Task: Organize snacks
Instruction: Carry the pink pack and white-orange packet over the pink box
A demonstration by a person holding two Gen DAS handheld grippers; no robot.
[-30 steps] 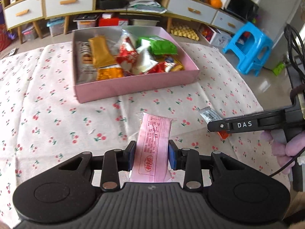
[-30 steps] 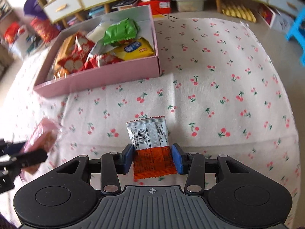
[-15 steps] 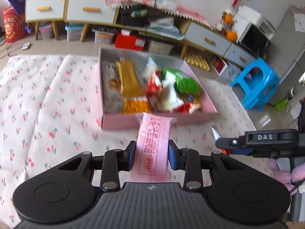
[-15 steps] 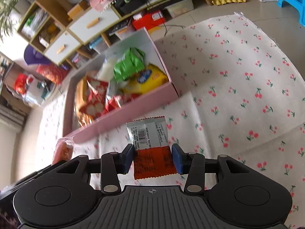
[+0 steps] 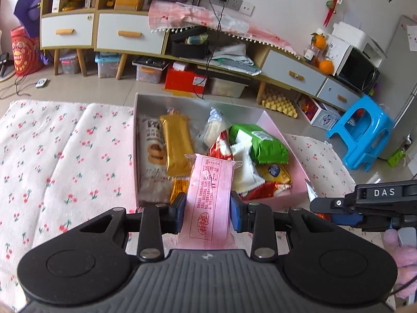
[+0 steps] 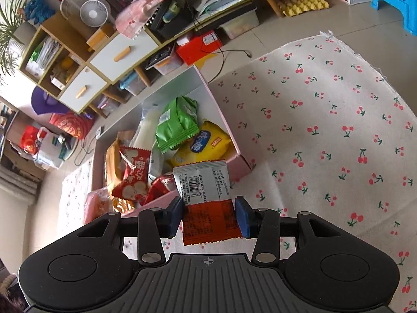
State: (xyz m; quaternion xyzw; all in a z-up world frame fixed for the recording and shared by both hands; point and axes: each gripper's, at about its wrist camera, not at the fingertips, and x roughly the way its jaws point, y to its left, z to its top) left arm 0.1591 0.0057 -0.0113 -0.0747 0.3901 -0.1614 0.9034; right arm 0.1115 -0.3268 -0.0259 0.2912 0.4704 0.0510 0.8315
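We see the left gripper (image 5: pixel 208 210) clenched on a pink packet (image 5: pixel 209 198) and the right gripper (image 6: pixel 208 217) on an orange-and-silver packet (image 6: pixel 206 198), both seemingly above the pink box (image 5: pixel 294 156).

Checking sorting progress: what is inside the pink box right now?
The pink box holds a gold bar packet, green packet, yellow packet, red packet and a biscuit packet. Anything beneath that pile is covered.

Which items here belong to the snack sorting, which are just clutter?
Job:
- pink snack packet in left gripper
- silver-and-orange packet in right gripper
- pink box holding snacks

Clutter:
- blue stool
- red box under the cabinet
- fan
- oranges
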